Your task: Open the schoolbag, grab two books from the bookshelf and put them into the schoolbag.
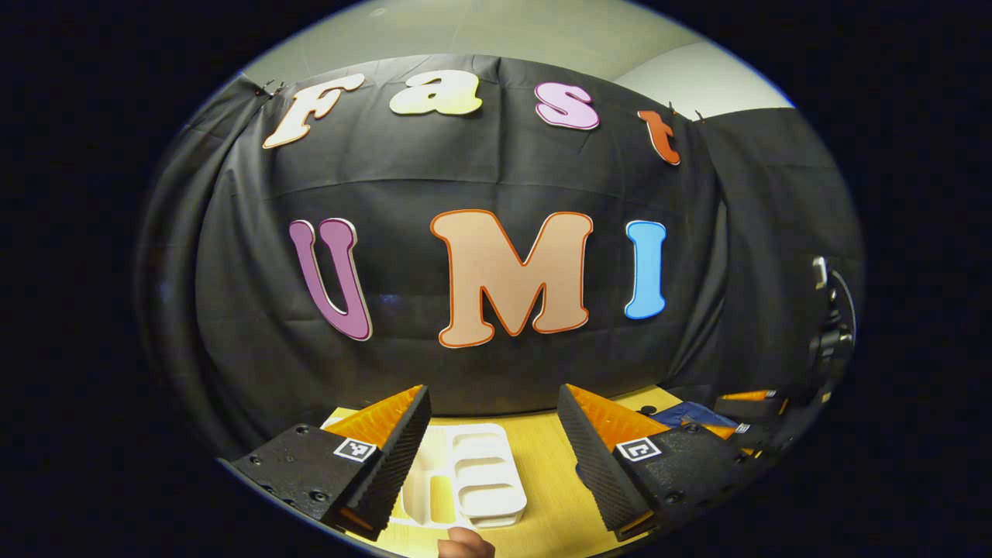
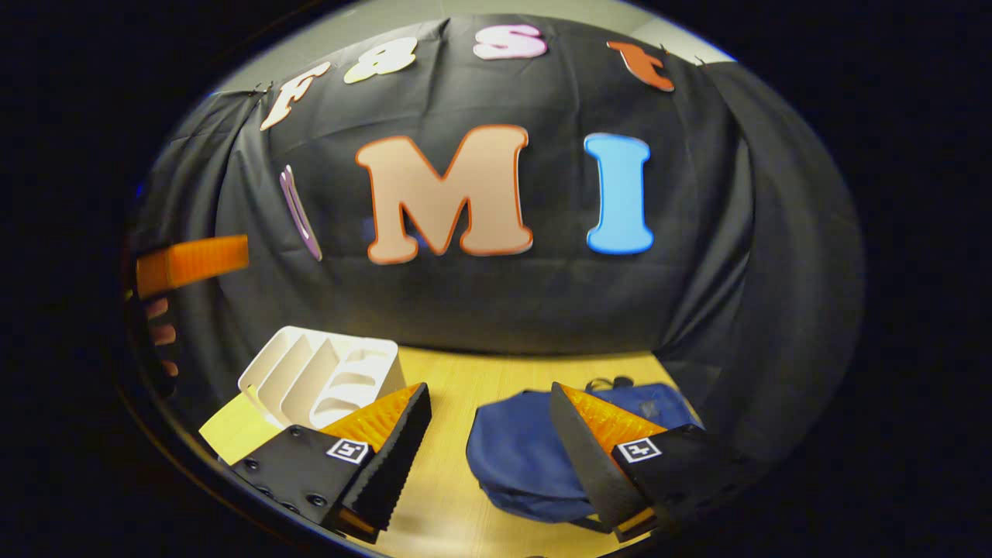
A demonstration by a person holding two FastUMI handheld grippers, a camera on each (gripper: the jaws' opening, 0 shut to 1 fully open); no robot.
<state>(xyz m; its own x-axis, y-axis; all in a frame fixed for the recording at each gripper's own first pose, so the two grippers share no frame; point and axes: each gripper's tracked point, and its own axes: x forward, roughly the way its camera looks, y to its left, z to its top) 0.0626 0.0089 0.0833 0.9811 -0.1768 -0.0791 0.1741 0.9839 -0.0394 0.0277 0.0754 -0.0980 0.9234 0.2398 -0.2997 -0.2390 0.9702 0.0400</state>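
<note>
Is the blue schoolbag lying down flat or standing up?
Lying down. In the right gripper view the schoolbag lies slumped on the wooden table, next to the white bookshelf. Whether its zipper is open, I cannot tell.

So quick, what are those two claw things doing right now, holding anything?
Left gripper: open, holding nothing, above the white bookshelf.
Right gripper: open, holding nothing, near the blue schoolbag.

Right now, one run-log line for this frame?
left hand-held gripper: open, above rack | right hand-held gripper: open, empty | schoolbag: on table
</note>
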